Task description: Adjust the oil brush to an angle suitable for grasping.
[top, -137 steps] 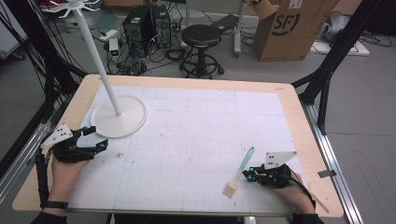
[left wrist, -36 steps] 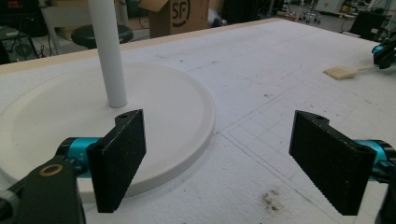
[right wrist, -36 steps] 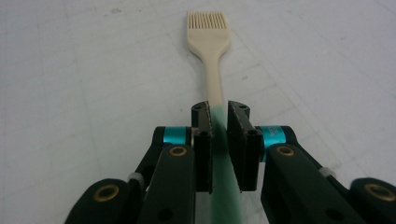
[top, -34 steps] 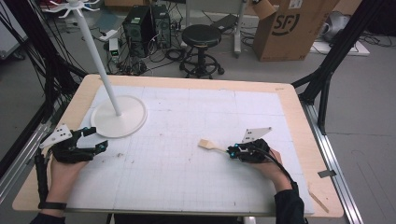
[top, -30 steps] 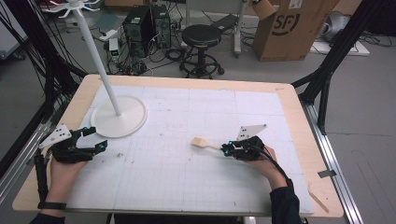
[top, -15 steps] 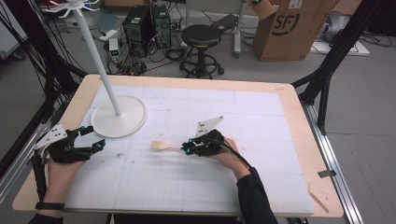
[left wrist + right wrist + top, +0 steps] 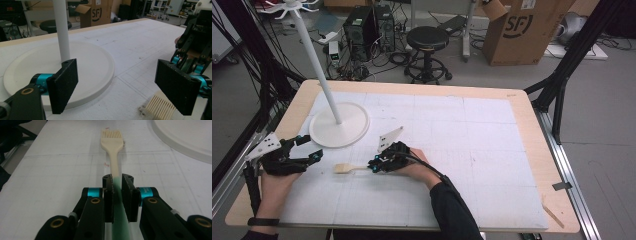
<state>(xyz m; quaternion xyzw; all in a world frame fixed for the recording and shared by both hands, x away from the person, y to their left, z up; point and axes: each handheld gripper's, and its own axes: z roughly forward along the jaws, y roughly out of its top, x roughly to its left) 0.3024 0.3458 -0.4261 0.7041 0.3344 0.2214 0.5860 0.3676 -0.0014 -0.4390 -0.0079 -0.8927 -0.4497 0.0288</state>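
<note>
White gridded sheeting covers the wooden table [image 7: 522,107], with a black stool and a cardboard box on the floor behind it. At the table's left, the left gripper [image 7: 304,156] rests with its jaws spread wide and nothing between them, beside the round white base of a stand [image 7: 339,125]. Near the middle, the right gripper [image 7: 117,195] clamps the green handle of a cream-bristled pastry brush [image 7: 112,147], whose bristles point toward the left gripper, close to its jaws.

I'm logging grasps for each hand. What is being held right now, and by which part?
The right hand-held gripper clamps a brush by its green handle; the left hand-held gripper is open, holding nothing.
</note>
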